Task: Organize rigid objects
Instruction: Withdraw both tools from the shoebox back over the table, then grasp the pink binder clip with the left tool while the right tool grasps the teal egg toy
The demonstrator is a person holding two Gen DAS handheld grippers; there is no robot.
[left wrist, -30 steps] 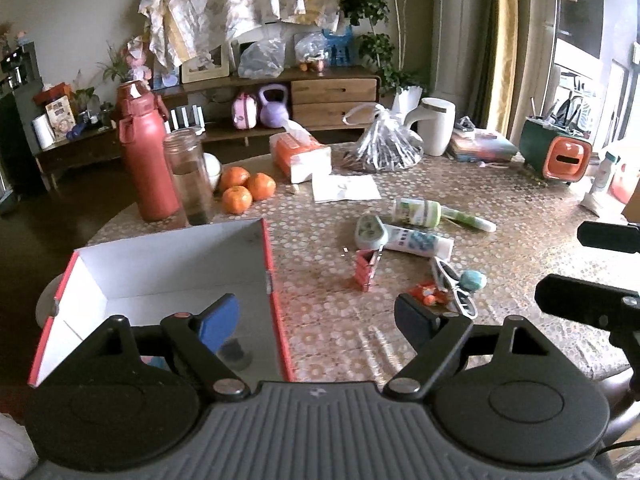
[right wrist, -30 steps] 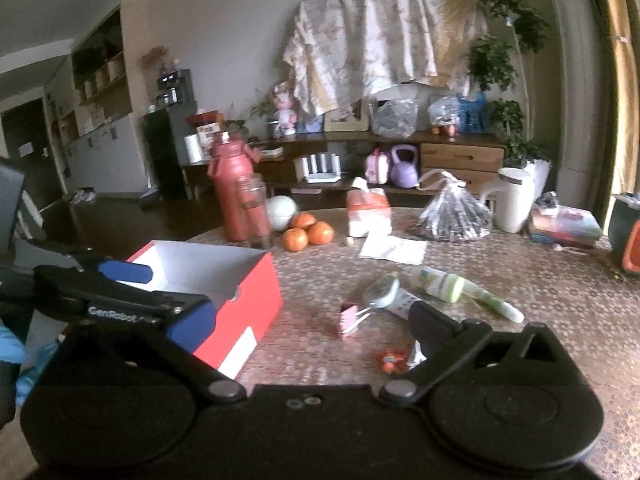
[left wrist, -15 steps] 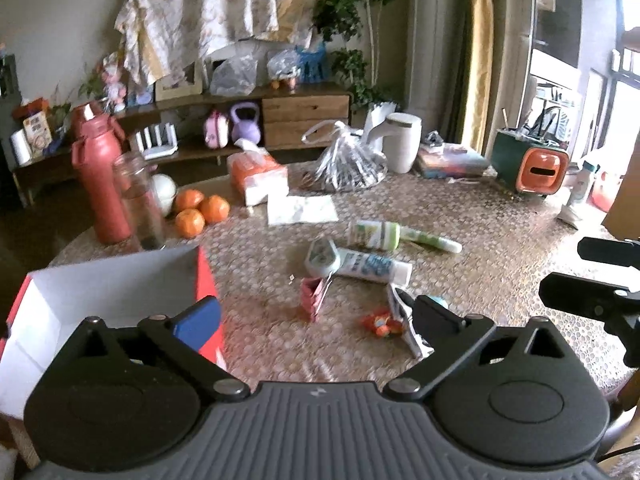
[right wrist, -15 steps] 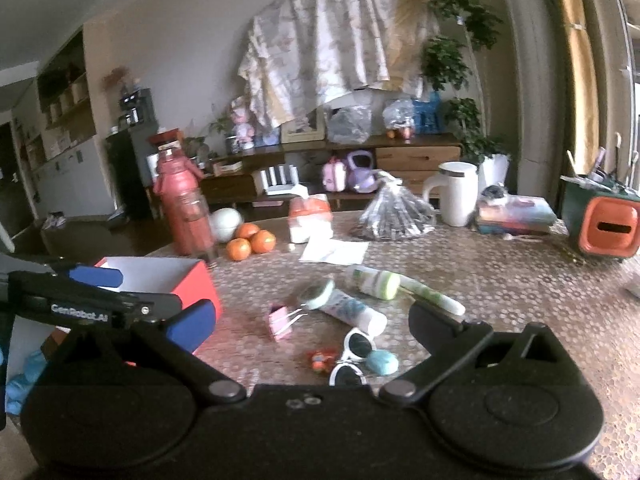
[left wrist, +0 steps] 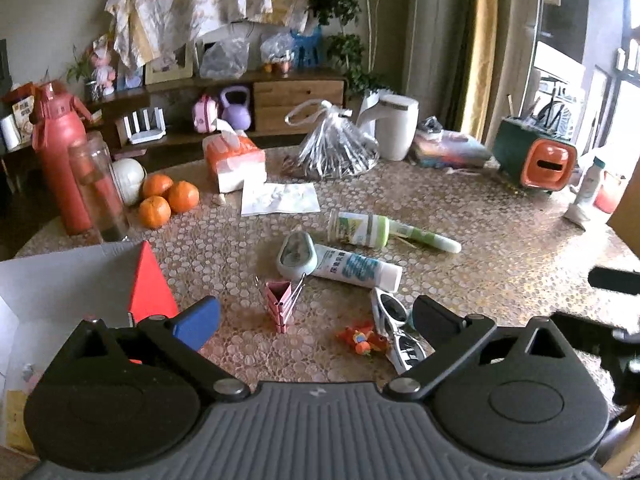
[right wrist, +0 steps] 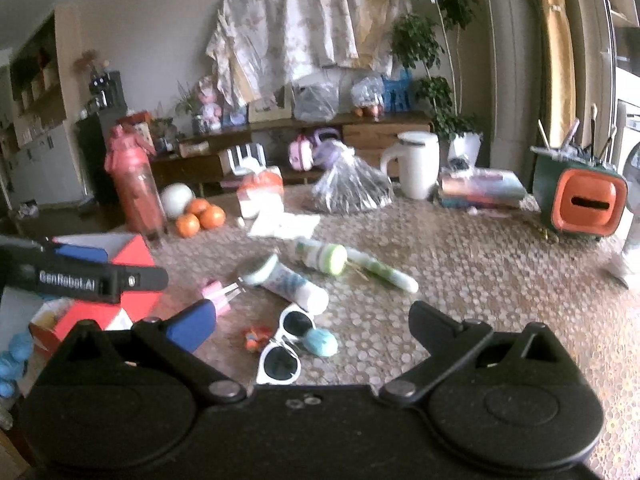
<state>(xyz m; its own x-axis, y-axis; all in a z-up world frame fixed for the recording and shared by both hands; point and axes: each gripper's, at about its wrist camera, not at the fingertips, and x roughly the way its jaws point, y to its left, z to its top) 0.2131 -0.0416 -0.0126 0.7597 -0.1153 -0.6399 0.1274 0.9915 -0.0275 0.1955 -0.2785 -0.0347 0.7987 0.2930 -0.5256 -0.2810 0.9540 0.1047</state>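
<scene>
The left tool (left wrist: pixel 316 316) stands with its jaws spread wide and nothing between the pads; it hangs above the near part of the desk (left wrist: pixel 500 240), tilted down at the clutter; the right tool (right wrist: pixel 312 320) is likewise wide open and holds nothing.

Just ahead of the left tool, between its two fingers in its own view, a pink binder clip (left wrist: pixel 280 300) stands on the desk, and a small orange toy (left wrist: pixel 362 338) lies a little to its right; white sunglasses (left wrist: pixel 394 328) lie just beside the tip of the right-hand finger, partly hidden behind it. Farther out lie a pale green oval case (left wrist: pixel 298 254) touching a white-and-blue tube (left wrist: pixel 356 268), and beyond them a green-capped bottle (left wrist: pixel 358 230) beside a green-and-white stick (left wrist: pixel 428 238).

In the right tool's view the sunglasses (right wrist: pixel 286 344) lie nearly centred between its fingers, close in front; a small turquoise object (right wrist: pixel 322 342) touches their right side, the orange toy (right wrist: pixel 256 334) sits just to their left, and the tube (right wrist: pixel 294 286) lies just beyond.

A red box (left wrist: pixel 150 288) with a white inside stands open at the left, its near corner just behind the left tool's blue-padded finger; in the right tool's view the left tool (right wrist: pixel 92 278) reaches across in front of that box (right wrist: pixel 132 256).

Three oranges (left wrist: pixel 168 200), a red flask (left wrist: pixel 62 152) and a tissue pack (left wrist: pixel 234 162) stand well away at the far left of the desk.
</scene>
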